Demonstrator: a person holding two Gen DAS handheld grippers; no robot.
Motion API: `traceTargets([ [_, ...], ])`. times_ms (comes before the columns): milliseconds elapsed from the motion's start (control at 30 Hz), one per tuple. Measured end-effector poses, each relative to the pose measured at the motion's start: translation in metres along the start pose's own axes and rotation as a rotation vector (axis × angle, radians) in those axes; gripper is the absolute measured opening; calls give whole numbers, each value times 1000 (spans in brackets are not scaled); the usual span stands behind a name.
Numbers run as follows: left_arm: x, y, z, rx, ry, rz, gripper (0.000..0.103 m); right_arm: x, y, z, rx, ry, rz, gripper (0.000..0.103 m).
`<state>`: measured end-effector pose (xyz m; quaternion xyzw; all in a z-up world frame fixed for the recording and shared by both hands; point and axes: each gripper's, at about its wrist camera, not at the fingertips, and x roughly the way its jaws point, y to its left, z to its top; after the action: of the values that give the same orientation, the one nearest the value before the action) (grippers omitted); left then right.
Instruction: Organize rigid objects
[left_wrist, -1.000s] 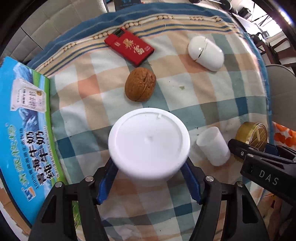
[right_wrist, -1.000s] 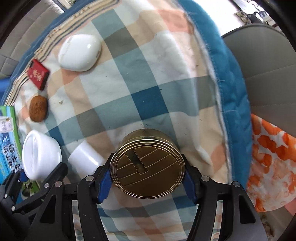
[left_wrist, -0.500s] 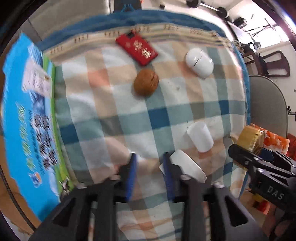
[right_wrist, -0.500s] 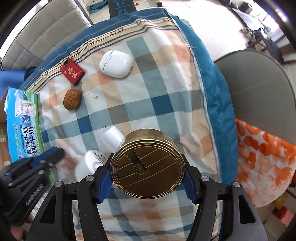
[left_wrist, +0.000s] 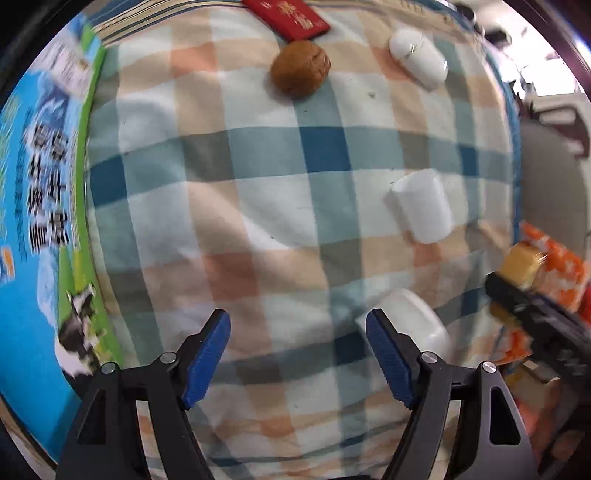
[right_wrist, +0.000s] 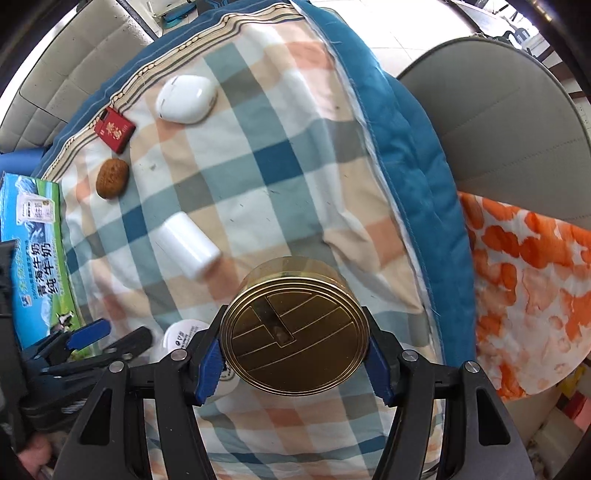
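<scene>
My left gripper (left_wrist: 297, 321) hangs over the checked cloth, its jaws opening with nothing between them. A white round jar (left_wrist: 406, 326) lies tipped just outside its right finger, free of the pads. A small white cylinder (left_wrist: 421, 210) lies beyond it. My right gripper (right_wrist: 295, 314) points down and is shut on a gold round tin (right_wrist: 295, 328), held above the cloth. That tin (left_wrist: 521, 264) also shows at the right edge of the left wrist view. In the right wrist view the white jar (right_wrist: 184, 339) is partly hidden behind my finger.
A walnut (left_wrist: 299, 68), a red flat box (left_wrist: 291, 18) and a white oval case (left_wrist: 419, 57) lie at the far side of the cloth. A blue and green milk carton (left_wrist: 37, 184) borders the left. A grey chair (right_wrist: 498, 129) and orange patterned fabric (right_wrist: 535, 277) lie to the right.
The left gripper let go of the white jar, closed empty, then opened again; the jar now lies on its side to its right. The right gripper rose with the gold tin.
</scene>
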<state>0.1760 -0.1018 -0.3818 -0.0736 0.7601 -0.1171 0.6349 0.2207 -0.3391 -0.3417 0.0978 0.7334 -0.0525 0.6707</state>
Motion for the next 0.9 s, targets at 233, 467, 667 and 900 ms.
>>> traceTargets([
  [233,-15,-47,-9,41,-65,-31,75,6,-27,-19,41,1,30,66],
  [467,13,-66,-8,131,-46,121,75,10,-49,-38,54,5,15,66],
  [667,11,-40,-22,119,-34,145,77,13,-60,-52,51,3,10,66],
  [900,0,-10,-39,82,-32,167,76,22,-49,-62,27,8,24,67],
])
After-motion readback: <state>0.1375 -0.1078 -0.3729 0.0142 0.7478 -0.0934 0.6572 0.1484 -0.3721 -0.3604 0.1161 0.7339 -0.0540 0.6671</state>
